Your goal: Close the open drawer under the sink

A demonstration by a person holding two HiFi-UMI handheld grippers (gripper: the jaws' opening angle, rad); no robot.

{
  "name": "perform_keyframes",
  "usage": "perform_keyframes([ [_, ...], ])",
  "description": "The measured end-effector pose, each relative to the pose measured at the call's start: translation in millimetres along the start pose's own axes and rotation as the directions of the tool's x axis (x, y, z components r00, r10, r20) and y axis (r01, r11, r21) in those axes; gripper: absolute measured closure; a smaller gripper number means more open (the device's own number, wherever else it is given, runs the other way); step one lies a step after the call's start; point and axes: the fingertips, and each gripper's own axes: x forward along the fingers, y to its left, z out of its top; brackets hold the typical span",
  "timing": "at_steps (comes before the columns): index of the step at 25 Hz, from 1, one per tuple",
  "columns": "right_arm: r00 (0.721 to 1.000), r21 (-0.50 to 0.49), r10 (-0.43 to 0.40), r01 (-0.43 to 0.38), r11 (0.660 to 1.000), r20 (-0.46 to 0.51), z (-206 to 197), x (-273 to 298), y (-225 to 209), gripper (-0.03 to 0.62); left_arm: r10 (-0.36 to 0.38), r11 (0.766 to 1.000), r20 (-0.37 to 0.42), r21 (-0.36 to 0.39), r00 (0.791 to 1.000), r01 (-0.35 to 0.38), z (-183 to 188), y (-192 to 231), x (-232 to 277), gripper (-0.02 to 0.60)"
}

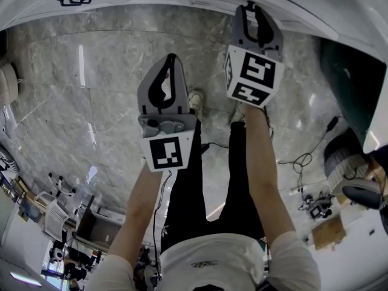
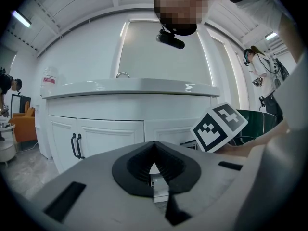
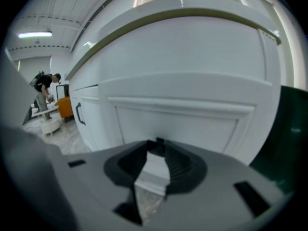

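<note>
Arms point(image 1: 136, 211) stretch out from your white shirt point(image 1: 206, 259) over black trousers point(image 1: 194, 187) and the marble floor point(image 1: 91, 90). Your left gripper point(image 1: 171, 62) is the nearer one. Its fingers are pressed together at the tips with nothing in them, and it points at the cabinet point(image 2: 110, 129) with its paired black handles point(image 2: 75, 146), well short of it. Your right gripper point(image 1: 250, 10) is farther out, by the white front at the top of the head view. Its fingers stand apart and empty. Through the gap you see the drawer point(image 3: 183, 124), a white panelled front just ahead of the tips, its top edge a ledge under the counter point(image 3: 192, 8). You cannot tell whether the tips touch it. Far left, a person point(image 3: 45, 83) bends by an orange chair point(image 3: 65, 107).
</note>
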Motion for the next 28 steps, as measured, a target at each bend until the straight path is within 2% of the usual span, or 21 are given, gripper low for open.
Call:
perform_keyframes([
  [13, 1.0, -0.007, 0.01, -0.01, 1.0, -0.005, -3.4, 5.4, 2.5, 0.457, 0.023, 1.0, 0.018, -0.005, 1.0, -0.023, 2.7, 7.9, 4.3, 0.561],
  [19, 0.998, 0.092, 0.062, -0.059, 0.994, -0.025, -7.8, 17.3, 9.9, 0.456, 0.044, 0.999, 0.007, -0.029, 0.999, -0.044, -5.3, 14.9, 2.4, 0.561],
  [28, 0.996, 0.106, 0.082, -0.078, 0.991, -0.033, -17.6, -19.4, 12.0, 0.441, 0.041, 0.998, 0.041, -0.04, 0.998, -0.04, 18.6, -10.1, -13.0, 0.561],
])
